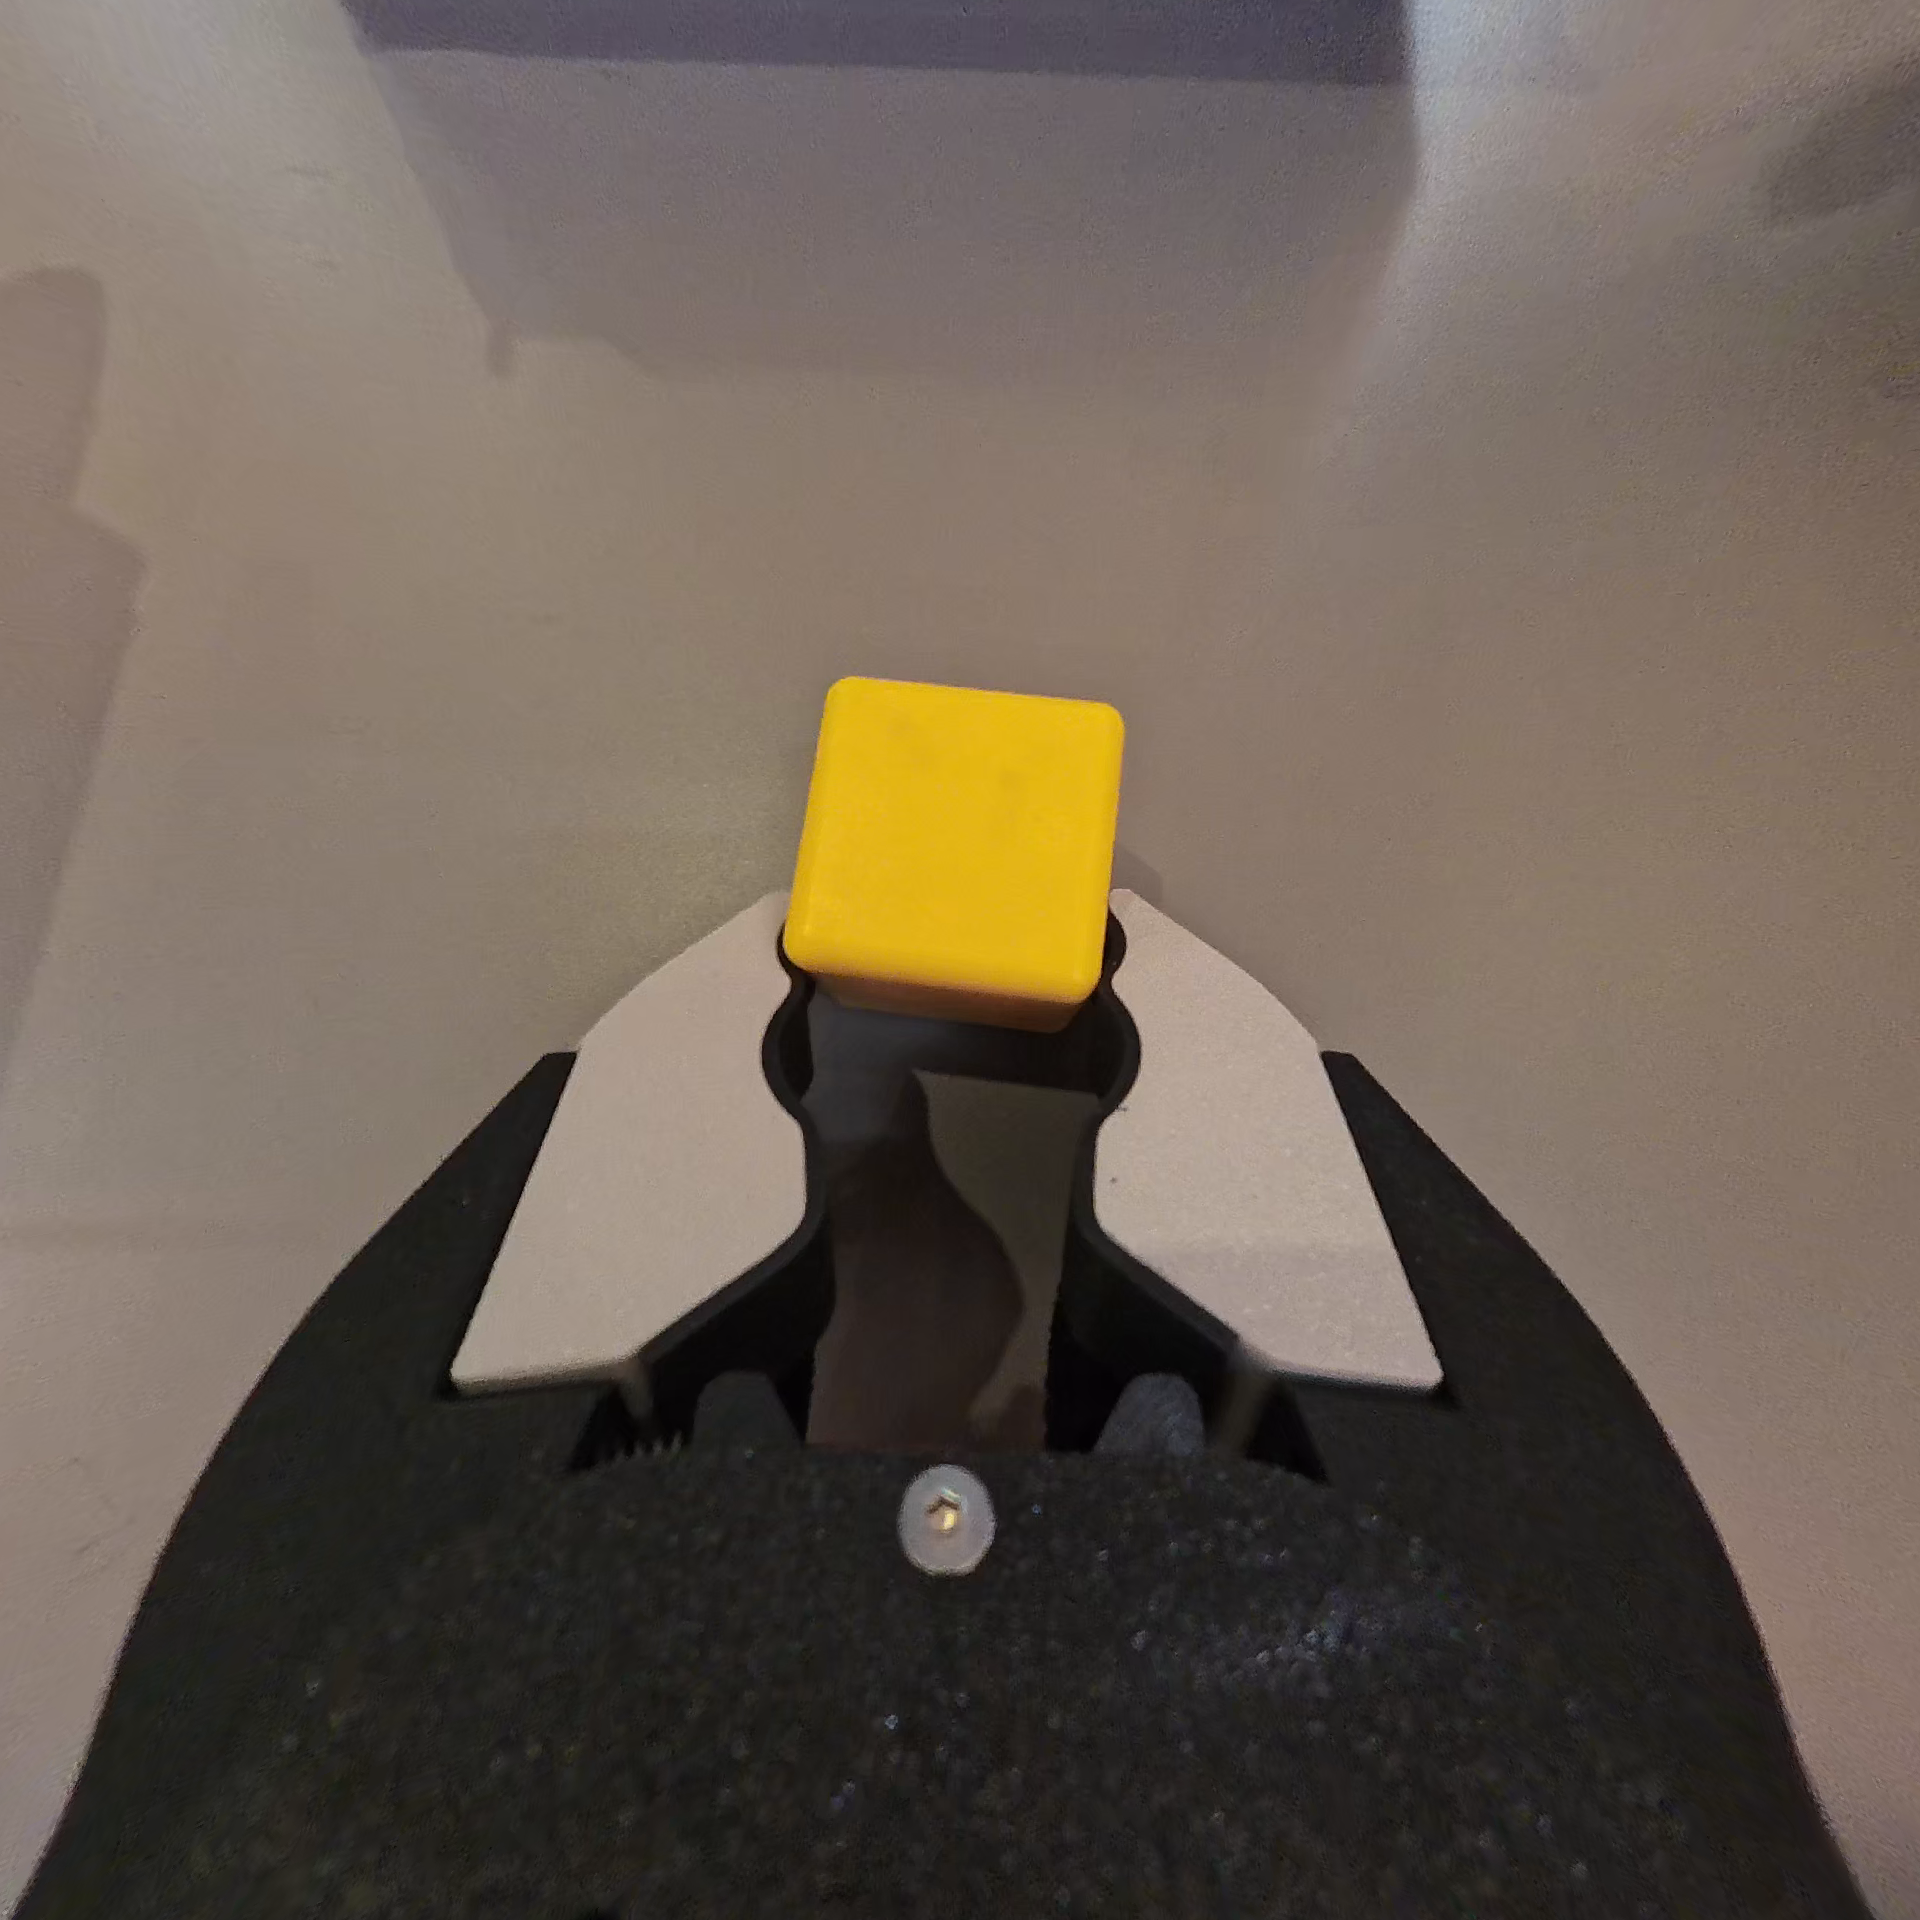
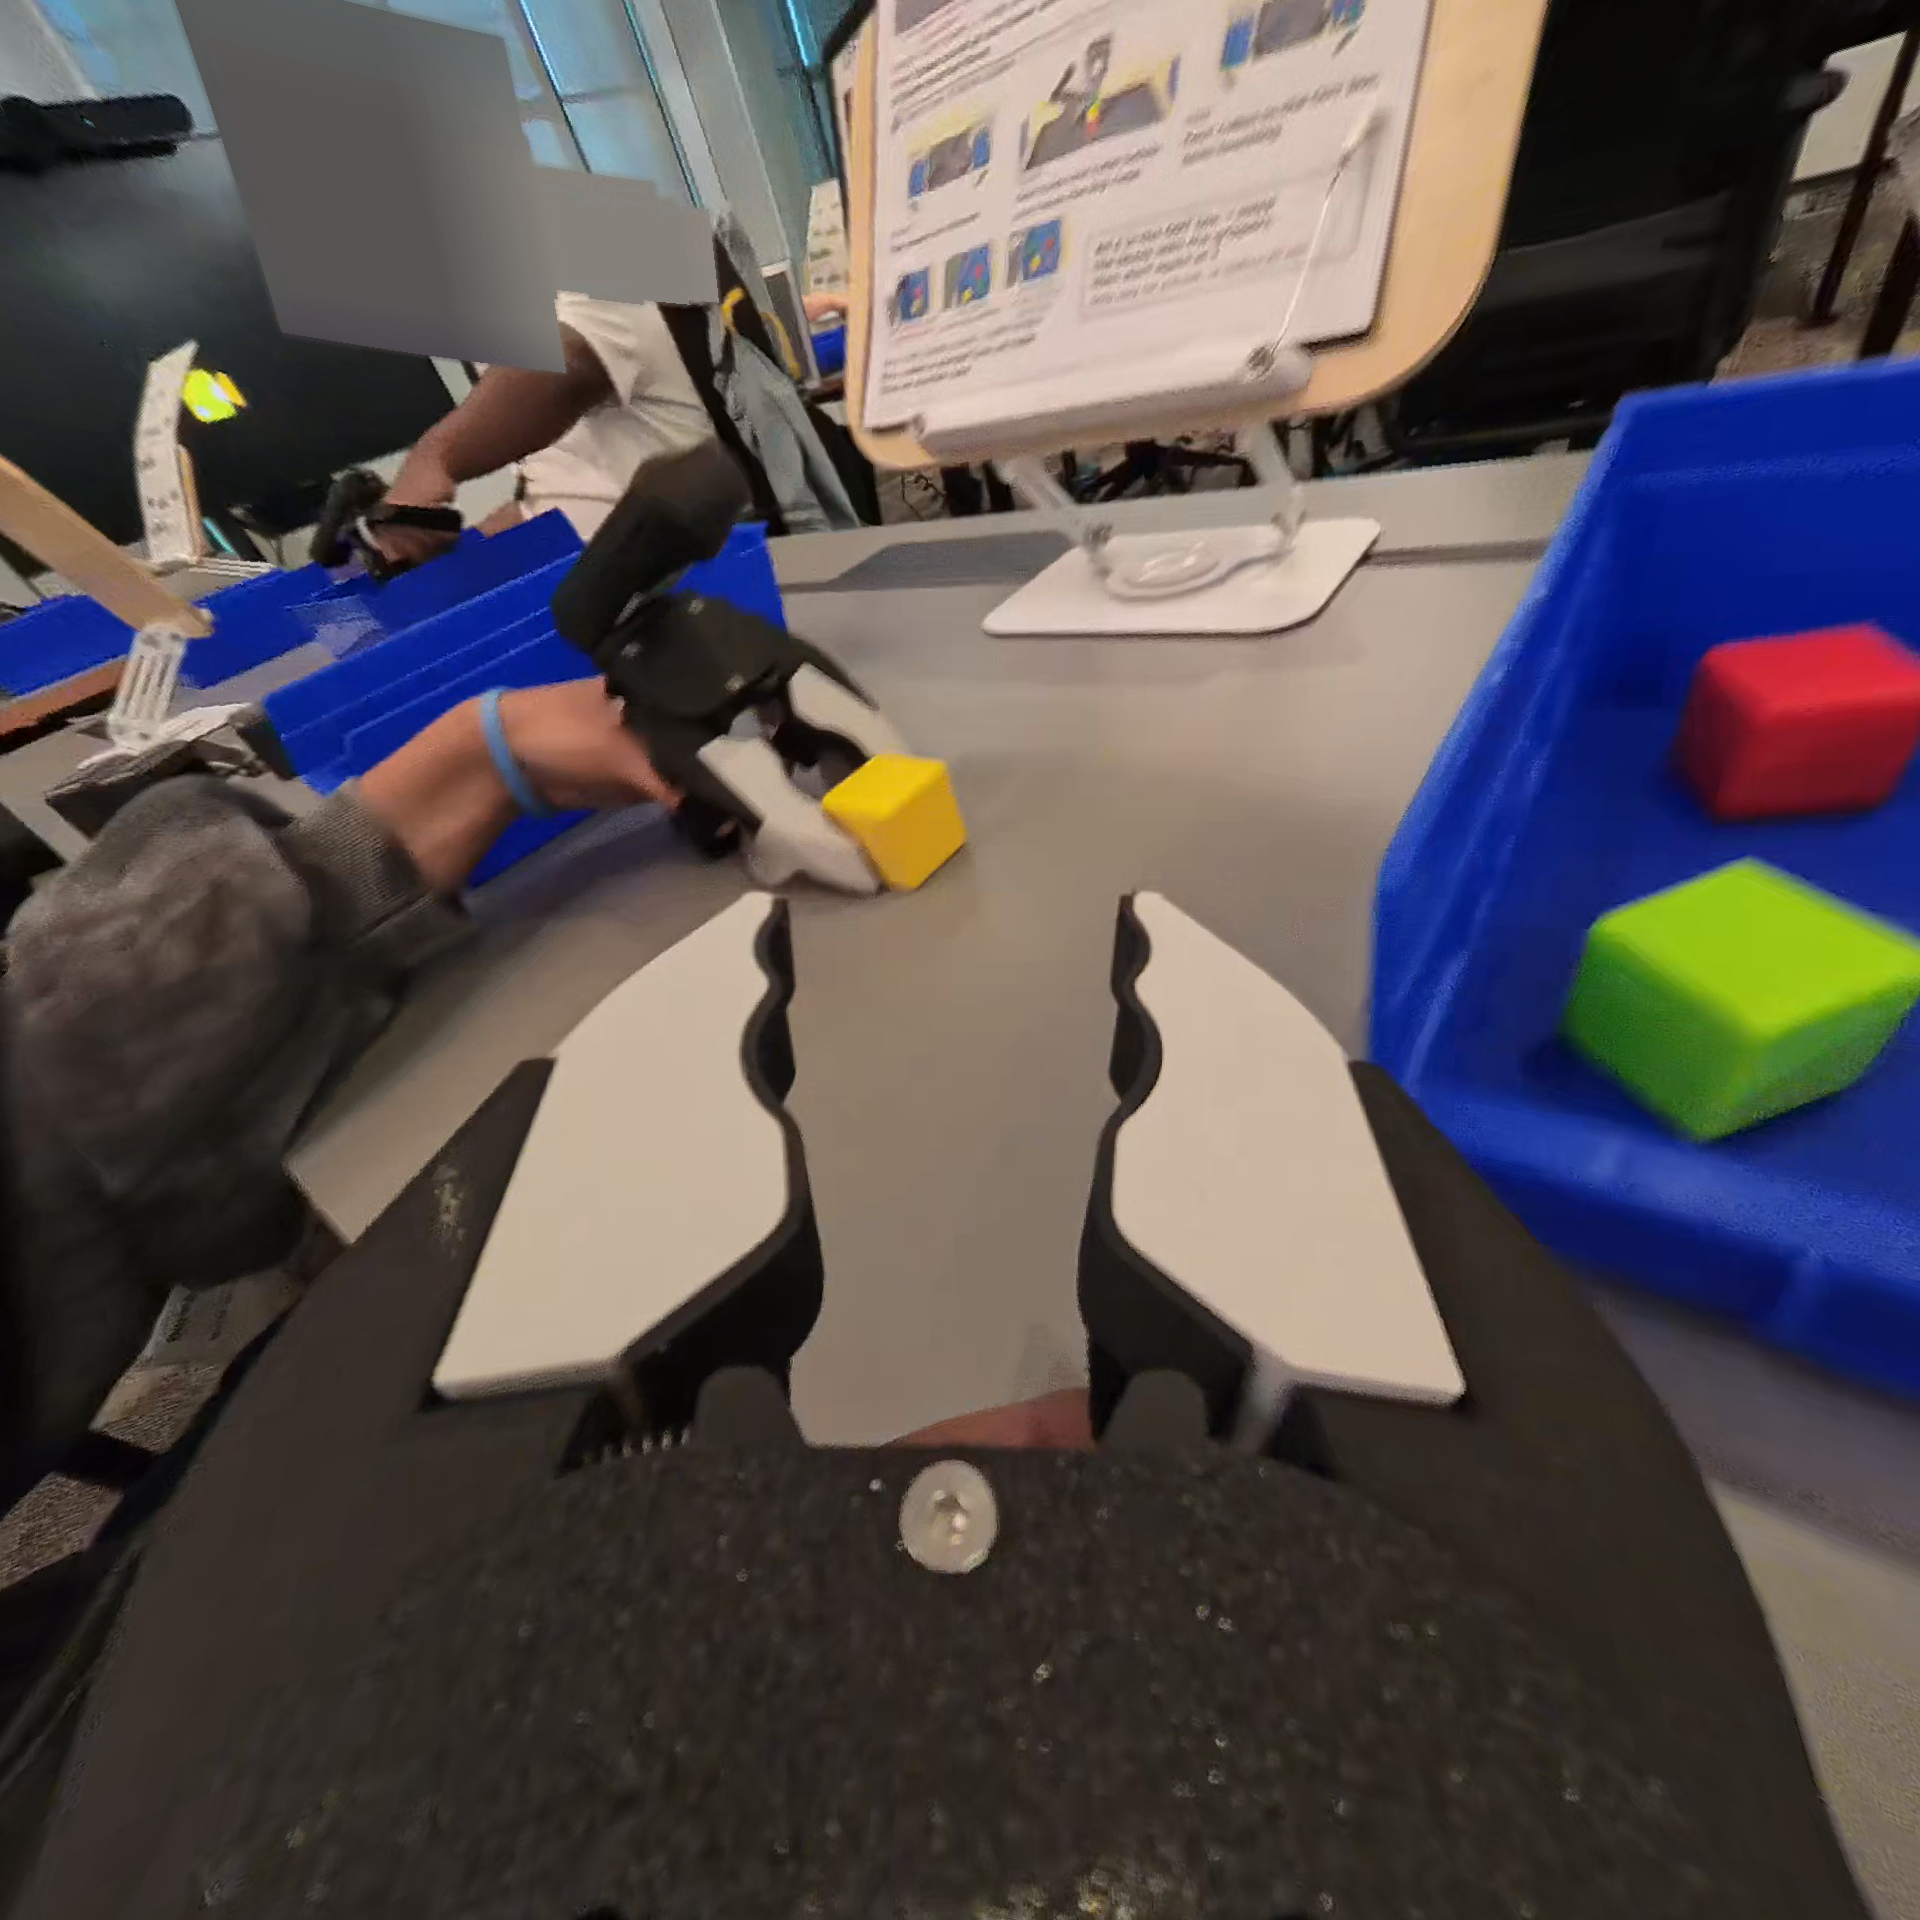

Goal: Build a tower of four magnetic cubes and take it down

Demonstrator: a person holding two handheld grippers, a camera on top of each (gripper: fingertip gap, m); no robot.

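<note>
Cube one, yellow (image 2: 896,820), pinched in left gripper (image 1: 951,940) on table (image 2: 1039,748) left of bin (image 2: 1475,935); right gripper (image 2: 951,914) agape, empty; next, probably fetching red (image 2: 1803,717) or green (image 2: 1740,992).

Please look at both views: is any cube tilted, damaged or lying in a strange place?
Nothing stands out. The yellow plastic cube sits squarely between the fingertips of the left gripper on the grey table. The red cube and green cube lie loose in the blue plastic bin. The right gripper is open and empty.
</note>
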